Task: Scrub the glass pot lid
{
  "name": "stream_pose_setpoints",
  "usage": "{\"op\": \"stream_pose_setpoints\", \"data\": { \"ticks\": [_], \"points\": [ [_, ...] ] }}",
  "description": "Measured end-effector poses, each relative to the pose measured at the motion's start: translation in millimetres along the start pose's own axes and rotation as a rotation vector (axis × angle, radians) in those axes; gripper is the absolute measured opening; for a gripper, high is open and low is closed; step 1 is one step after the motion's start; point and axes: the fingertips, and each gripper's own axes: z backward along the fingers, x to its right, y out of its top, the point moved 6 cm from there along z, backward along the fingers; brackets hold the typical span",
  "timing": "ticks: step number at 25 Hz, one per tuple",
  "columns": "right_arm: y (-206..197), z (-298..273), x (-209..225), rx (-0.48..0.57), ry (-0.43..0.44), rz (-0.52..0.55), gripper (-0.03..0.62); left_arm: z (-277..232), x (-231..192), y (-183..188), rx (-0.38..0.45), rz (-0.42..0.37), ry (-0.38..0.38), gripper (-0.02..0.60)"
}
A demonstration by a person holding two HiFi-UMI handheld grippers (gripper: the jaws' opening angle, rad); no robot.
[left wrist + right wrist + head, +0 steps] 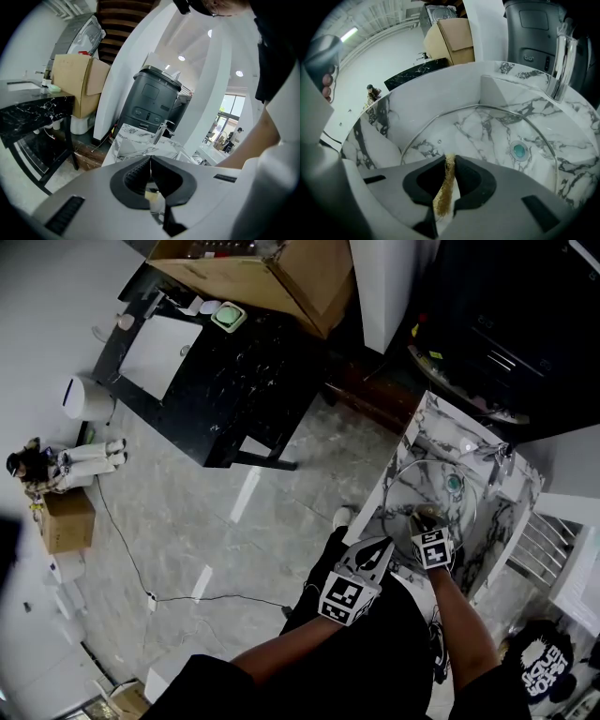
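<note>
**Lid in sink, pad clamped in R gripper**

Glass lid point(487, 129) lies in the marble sink point(417, 423), broad face up twd the head cam. It's round, so no long axis. Its metal rim runs close to the basin walls on all sides. A small vent hole shows in the glass near the L edge in the right gripper view. A teal disc point(519, 151) sits near the lid's centre; can't tell if it's on the lid or seen thru it.

R gripper point(450, 161) is over the near part of the lid, jaws clamped on a thin brown pad point(443, 197) held edge-on. Can't tell if the pad touches the glass.

L gripper point(150, 161) is at the sink's near-L edge, just beside the R one, w/ jaw tips pressed together. Can't make out anything gripped btw them.

Around: faucet point(562, 56) stands on the far rim, above the lid's far edge. Behind it is a dark grey unit point(152, 101). A cardboard box point(272, 273) and a black table point(234, 371) are well apart across the floor. A wire rack point(539, 545) is R of the sink.
</note>
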Motion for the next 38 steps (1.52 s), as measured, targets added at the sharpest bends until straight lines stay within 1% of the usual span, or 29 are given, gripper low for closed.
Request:
{"op": "stream_pose_setpoints", "data": {
  "ticks": [14, 20, 26, 31, 38],
  "points": [
    [19, -11, -13, 0.020, 0.028, -0.021, 0.066, -1, -9, 2, -0.007, 0.009, -0.002, 0.015],
    [29, -17, -18, 0.032, 0.038, 0.014, 0.066, -4, -17, 2, -0.016, 0.008, -0.003, 0.015],
    [39, -23, -26, 0.013, 0.056, 0.061, 0.066, -5, -25, 3, -0.024, 0.012, 0.010, 0.015],
    [49, -29, -26, 0.004, 0.060, 0.096, 0.066, -9, -28, 6, -0.025, 0.028, 0.002, 0.015],
    [58, -34, -22, 0.024, 0.048, 0.087, 0.066, -14, -31, 3, -0.054, 0.035, -0.020, 0.015]
  ]
}}
